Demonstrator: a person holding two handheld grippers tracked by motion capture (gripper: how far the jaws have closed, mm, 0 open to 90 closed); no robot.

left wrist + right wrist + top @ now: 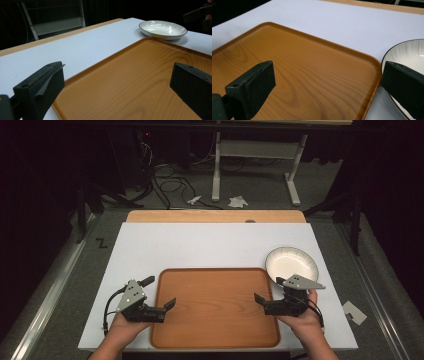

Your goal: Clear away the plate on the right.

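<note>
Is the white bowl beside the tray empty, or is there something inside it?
Empty. The white bowl stands upright on the table beside the wooden tray, and its visible inside shows bare ribbed surface with light reflections.

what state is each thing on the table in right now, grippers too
tray: flat on the white board, nothing on it
bowl: upright and empty, beside the tray's far right corner, off the tray
left gripper: open, holding nothing, at the tray's left edge
right gripper: open, holding nothing, at the tray's right edge
</note>
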